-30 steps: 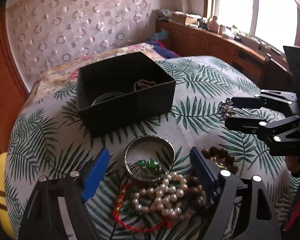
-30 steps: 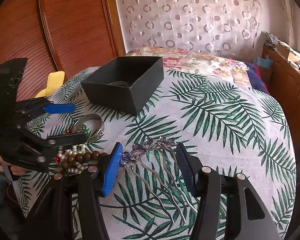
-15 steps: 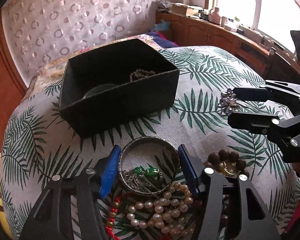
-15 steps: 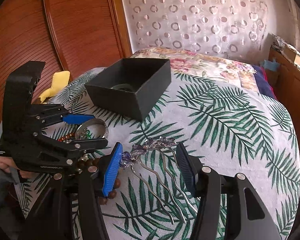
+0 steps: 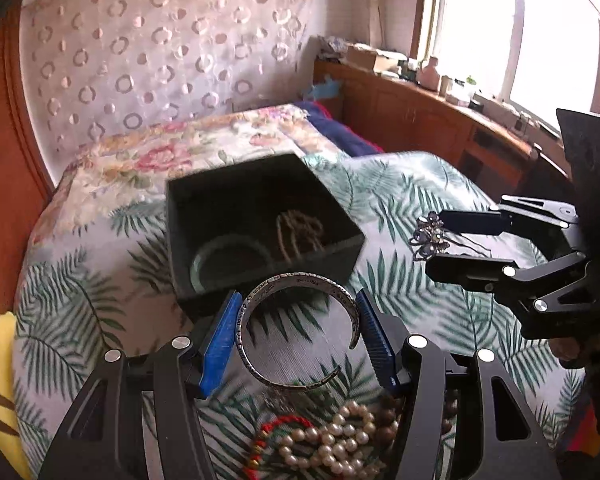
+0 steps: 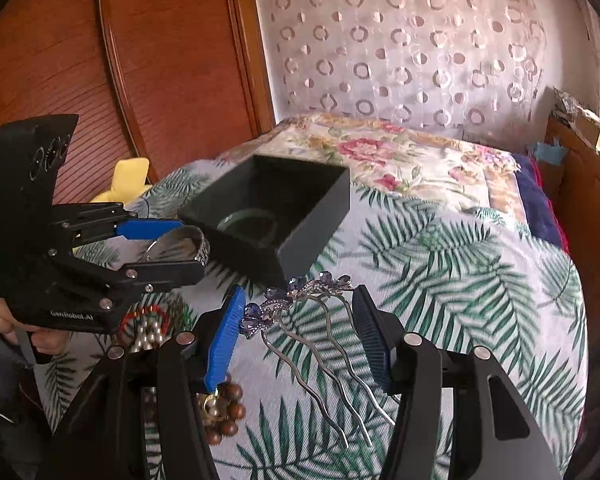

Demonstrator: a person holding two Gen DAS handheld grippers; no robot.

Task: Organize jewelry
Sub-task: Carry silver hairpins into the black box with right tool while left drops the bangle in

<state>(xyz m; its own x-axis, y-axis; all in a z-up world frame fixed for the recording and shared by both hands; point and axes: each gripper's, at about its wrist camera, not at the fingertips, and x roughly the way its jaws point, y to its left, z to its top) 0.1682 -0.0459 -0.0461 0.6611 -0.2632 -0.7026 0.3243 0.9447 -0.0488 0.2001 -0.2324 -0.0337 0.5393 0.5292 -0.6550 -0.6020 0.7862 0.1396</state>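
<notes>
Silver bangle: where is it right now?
The silver bangle is clamped in the left tool, just short of the black box, above the pearl pile.

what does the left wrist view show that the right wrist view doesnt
Only the left wrist view: the window, a coiled bead string inside the box, and the open gap in the silver cuff bangle held between the left gripper fingers.

Only the right wrist view: the wavy metal prongs of the purple jewelled hair comb between the right gripper fingers, brown wooden bead bracelet, yellow cloth.

Both: black open box, green bangle inside it, pearl strand, palm-leaf bedspread.
</notes>
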